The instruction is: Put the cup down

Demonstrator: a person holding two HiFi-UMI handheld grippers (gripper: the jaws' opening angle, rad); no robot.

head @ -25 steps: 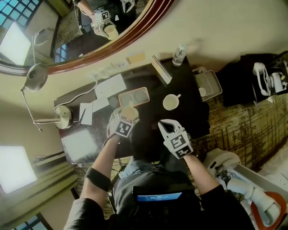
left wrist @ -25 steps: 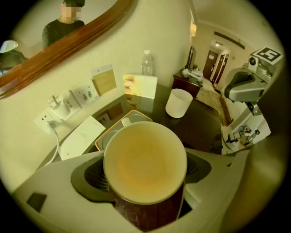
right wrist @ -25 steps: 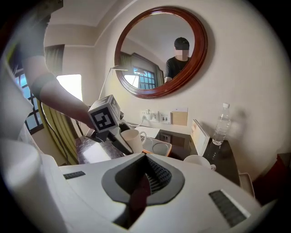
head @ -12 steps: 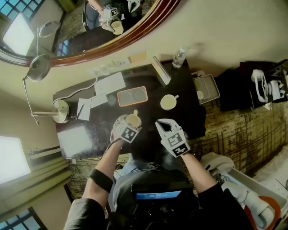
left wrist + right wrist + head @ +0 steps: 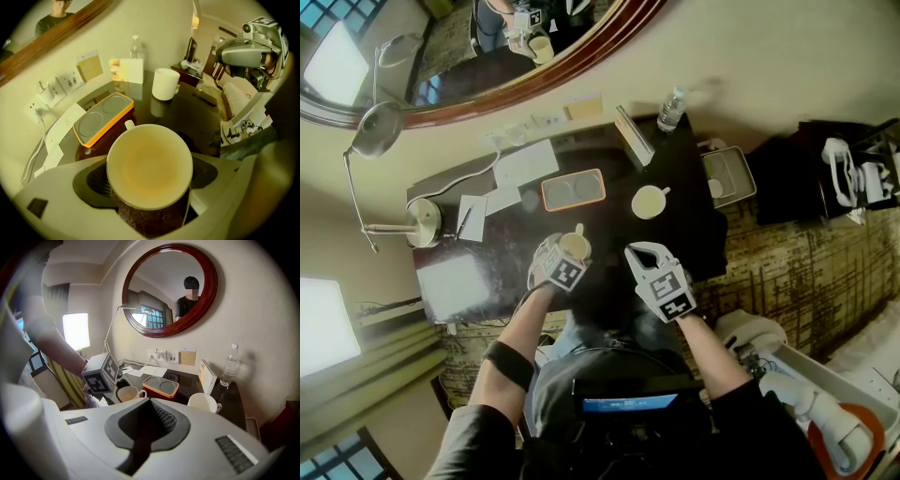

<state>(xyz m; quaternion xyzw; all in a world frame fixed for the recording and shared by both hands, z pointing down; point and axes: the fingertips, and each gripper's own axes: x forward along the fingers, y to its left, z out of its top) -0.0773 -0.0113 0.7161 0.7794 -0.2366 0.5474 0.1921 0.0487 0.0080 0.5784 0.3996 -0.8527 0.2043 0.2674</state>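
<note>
Left gripper holding cup, now drawn back from tray — right gripper closed, empty, two cups counting second cup, one tray, one bottle.

Left gripper: jaws on either side of a cream ceramic cup, dark pads against its wall. Cup upright, empty, small handle pointing away toward an orange-rimmed grey tray with two round recesses. Glossy dark tabletop below. White ceramic mug farther back, right of the tray. Clear plastic water bottle by the wall, white papers left of the tray. Right gripper at upper right.
</note>
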